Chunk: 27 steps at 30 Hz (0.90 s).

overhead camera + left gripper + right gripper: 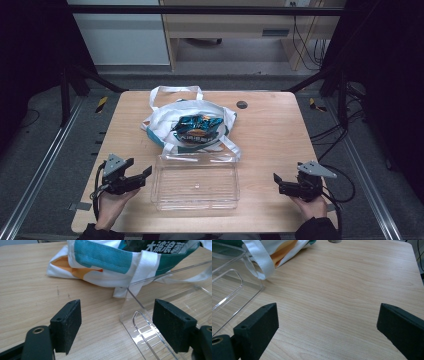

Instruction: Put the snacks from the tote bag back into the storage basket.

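A clear plastic bin [196, 186] stands empty at the front middle of the wooden table [275, 130]. Just behind it lies a white tote bag [162, 120] with teal and orange patches, a blue snack packet [197, 130] showing in its mouth. My left gripper [144, 175] rests open at the bin's left side; in the left gripper view the bin's corner [135, 315] sits between the jaws, untouched. My right gripper [276, 181] is open over bare wood to the right of the bin, nothing between its jaws. A bag strap [259, 257] drapes toward the bin [227, 285].
A small dark round plug [242, 104] sits in the table near its far edge. Black frame posts stand at both back corners, cables trail on the floor at the right, and a wooden desk stands beyond the table.
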Each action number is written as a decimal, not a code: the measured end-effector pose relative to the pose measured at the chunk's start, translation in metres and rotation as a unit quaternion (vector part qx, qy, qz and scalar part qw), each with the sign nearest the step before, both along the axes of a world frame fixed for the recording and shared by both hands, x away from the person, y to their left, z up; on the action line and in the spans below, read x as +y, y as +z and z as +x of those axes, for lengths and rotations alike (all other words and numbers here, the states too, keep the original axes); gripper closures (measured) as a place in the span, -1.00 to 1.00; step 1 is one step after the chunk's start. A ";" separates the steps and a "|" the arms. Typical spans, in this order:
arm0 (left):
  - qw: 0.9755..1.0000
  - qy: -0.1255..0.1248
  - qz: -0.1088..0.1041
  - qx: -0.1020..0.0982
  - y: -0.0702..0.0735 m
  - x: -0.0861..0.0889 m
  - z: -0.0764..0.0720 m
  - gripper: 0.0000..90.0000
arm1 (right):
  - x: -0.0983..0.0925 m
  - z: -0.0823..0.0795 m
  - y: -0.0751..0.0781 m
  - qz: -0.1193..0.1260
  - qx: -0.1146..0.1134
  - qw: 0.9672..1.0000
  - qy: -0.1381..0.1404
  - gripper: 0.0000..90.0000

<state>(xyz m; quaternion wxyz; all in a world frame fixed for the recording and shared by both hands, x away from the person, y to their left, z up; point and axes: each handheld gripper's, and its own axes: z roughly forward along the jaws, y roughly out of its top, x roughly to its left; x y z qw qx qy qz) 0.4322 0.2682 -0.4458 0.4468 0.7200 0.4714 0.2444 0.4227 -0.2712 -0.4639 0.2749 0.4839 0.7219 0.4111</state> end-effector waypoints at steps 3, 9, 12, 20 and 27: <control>1.000 0.008 -0.006 -0.001 0.003 0.001 -0.001 -0.48 | 0.000 0.000 0.000 -0.002 0.001 1.000 0.003 -0.91; 1.000 0.004 -0.010 0.006 0.003 0.001 0.000 -0.44 | 0.001 0.000 0.000 -0.008 0.000 1.000 0.000 -0.91; 1.000 -0.001 -0.004 0.004 0.006 -0.001 0.001 -0.43 | 0.001 0.000 0.000 -0.014 0.000 1.000 0.001 -0.91; 1.000 -0.007 -0.006 -0.002 0.011 -0.006 0.000 -0.41 | 0.002 0.001 0.000 -0.014 -0.001 1.000 0.000 -0.91; 1.000 -0.018 -0.011 -0.007 0.017 -0.012 0.000 -0.40 | 0.002 0.001 0.000 -0.014 0.000 1.000 0.002 -0.91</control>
